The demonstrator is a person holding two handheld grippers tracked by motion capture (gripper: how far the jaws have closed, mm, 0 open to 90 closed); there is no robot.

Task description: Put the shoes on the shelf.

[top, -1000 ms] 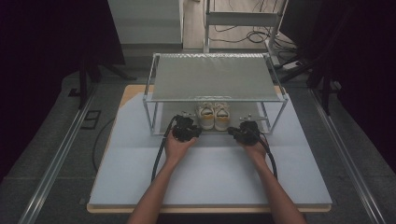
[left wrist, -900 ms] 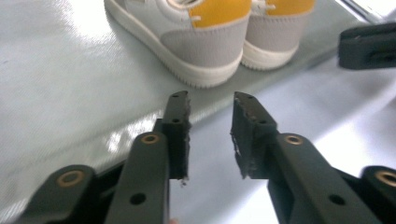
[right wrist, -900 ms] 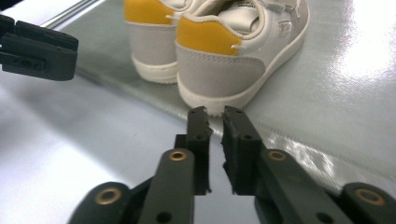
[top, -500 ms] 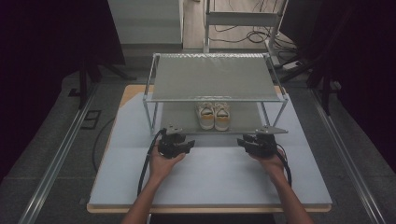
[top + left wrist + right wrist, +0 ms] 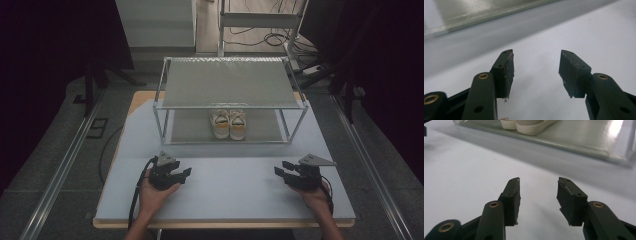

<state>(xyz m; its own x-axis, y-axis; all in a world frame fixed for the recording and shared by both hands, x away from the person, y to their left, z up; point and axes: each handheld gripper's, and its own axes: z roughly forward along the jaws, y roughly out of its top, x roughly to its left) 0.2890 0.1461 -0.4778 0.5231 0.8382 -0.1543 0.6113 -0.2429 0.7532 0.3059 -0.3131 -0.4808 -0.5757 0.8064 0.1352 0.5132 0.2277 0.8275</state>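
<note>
Pair of shoes [image 5: 228, 124] on lower shelf of rack [image 5: 172, 133] at table's [image 5: 225, 200] rear, grippers well before it.

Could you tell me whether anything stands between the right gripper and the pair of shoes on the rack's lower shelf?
Nothing visible does: bare table lies between the right gripper and the shoes, and the rack is open at the front.

The shoes [image 5: 228, 124] (a cream pair, orange at the right heel) stand side by side, touching, on the rack's [image 5: 165, 107] lower shelf, heels toward the person.
</note>
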